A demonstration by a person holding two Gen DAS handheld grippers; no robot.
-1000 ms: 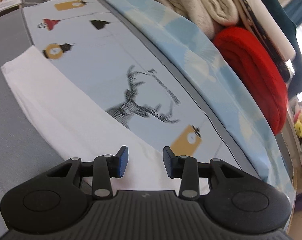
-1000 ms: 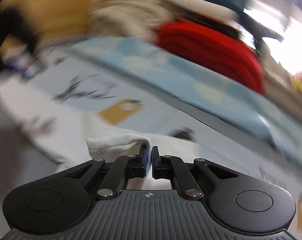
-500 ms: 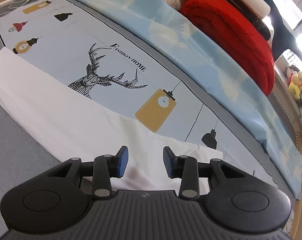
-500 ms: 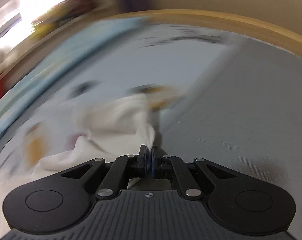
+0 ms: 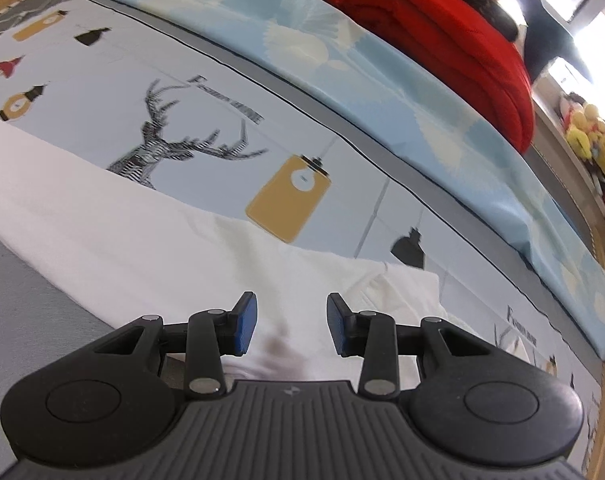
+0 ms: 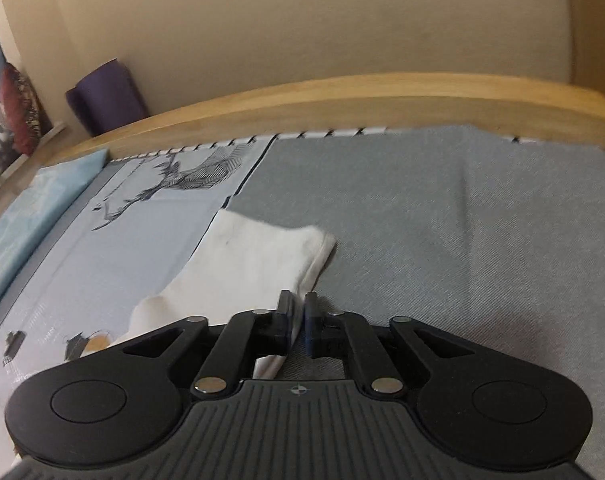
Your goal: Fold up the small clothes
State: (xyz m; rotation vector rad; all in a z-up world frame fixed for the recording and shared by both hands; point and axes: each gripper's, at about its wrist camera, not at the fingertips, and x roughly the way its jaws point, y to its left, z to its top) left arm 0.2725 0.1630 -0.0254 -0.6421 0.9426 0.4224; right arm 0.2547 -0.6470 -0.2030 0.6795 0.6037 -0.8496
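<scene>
A white garment (image 5: 142, 240) lies flat across the patterned sheet and the grey bed cover. In the left wrist view my left gripper (image 5: 291, 322) hovers just above its near part, jaws open with nothing between them. In the right wrist view the garment's folded end (image 6: 254, 256) rests on the bed, its hem running back to my right gripper (image 6: 298, 316). That gripper's jaws are opening: a narrow gap shows, and the cloth's edge lies loose in it against the left pad.
A sheet printed with a deer (image 5: 170, 140) covers the bed beside a light blue blanket (image 5: 342, 60) and a red folded blanket (image 5: 442, 40). Plush toys (image 5: 590, 140) sit at the far right. A wooden bed rail (image 6: 342, 96) and a purple roll (image 6: 102, 96) stand beyond the grey cover (image 6: 442, 220).
My right gripper swept across with the white cloth's corner pinched, laid it over onto the bed, and its jaws have parted slightly. The left gripper slid along the garment, still open.
</scene>
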